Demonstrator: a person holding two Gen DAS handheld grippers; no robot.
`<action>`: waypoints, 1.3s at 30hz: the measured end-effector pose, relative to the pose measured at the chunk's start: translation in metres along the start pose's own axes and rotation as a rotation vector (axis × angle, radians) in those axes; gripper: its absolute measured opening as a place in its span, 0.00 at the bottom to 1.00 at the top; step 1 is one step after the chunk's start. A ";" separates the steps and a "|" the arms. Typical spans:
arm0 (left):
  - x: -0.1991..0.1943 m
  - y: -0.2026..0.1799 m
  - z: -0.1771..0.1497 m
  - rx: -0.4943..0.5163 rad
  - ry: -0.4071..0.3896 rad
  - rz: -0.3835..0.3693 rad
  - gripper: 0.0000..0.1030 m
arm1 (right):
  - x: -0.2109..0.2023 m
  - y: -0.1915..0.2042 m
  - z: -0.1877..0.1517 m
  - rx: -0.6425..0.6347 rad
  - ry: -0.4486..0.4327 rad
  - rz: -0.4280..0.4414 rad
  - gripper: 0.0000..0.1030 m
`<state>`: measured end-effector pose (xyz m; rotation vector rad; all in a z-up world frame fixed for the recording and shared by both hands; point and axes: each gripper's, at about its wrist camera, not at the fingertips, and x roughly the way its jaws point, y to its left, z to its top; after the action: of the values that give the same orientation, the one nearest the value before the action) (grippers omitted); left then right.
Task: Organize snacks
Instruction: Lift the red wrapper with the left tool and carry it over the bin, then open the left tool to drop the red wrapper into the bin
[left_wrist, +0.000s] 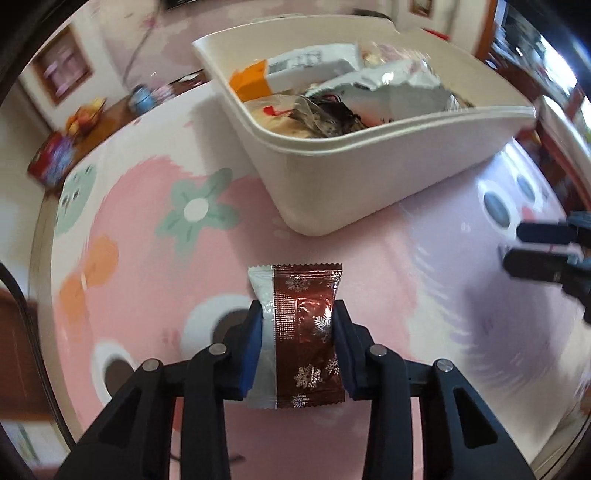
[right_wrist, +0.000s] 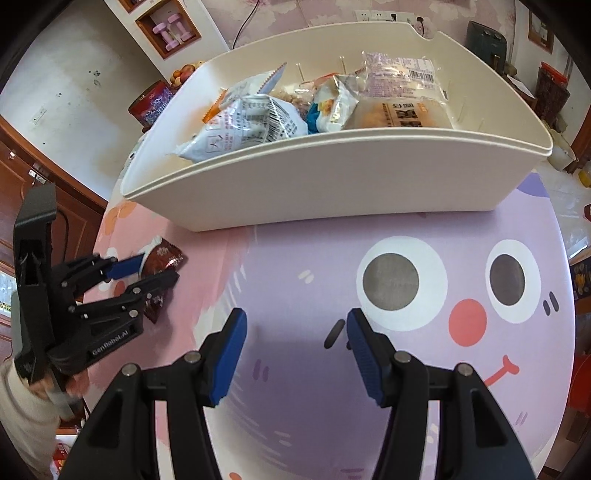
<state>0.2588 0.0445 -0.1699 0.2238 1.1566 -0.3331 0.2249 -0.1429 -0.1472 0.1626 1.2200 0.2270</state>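
My left gripper (left_wrist: 297, 314) is shut on a brown snack packet (left_wrist: 303, 332) with silver snowflakes and a white strip, held just above the pink cartoon tablecloth (left_wrist: 129, 295). A cream plastic bin (left_wrist: 369, 177) stands ahead of it, holding several snack bags. In the right wrist view the bin (right_wrist: 332, 192) is straight ahead, and the left gripper (right_wrist: 153, 271) with the brown packet (right_wrist: 166, 258) is at the left. My right gripper (right_wrist: 295, 321) is open and empty over the purple face print. It also shows at the right edge of the left wrist view (left_wrist: 532, 247).
The round table's edge (right_wrist: 107, 206) curves close on the left. Beyond it stand a red tin (right_wrist: 151, 103), a fruit bowl (left_wrist: 85, 116) and wooden cabinets (right_wrist: 37, 166). A wall shelf holds pink dumbbells (right_wrist: 171, 31).
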 end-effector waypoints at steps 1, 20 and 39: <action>-0.006 -0.002 -0.002 -0.046 -0.004 -0.005 0.33 | -0.004 0.001 -0.001 -0.002 -0.007 0.001 0.55; -0.164 -0.052 0.019 -0.253 -0.281 0.044 0.32 | -0.107 0.022 0.004 -0.116 -0.202 -0.031 0.55; -0.219 -0.053 0.125 -0.281 -0.420 0.105 0.33 | -0.185 0.010 0.130 -0.078 -0.388 -0.151 0.55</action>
<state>0.2671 -0.0161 0.0799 -0.0335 0.7611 -0.1130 0.2865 -0.1815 0.0670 0.0430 0.8318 0.1041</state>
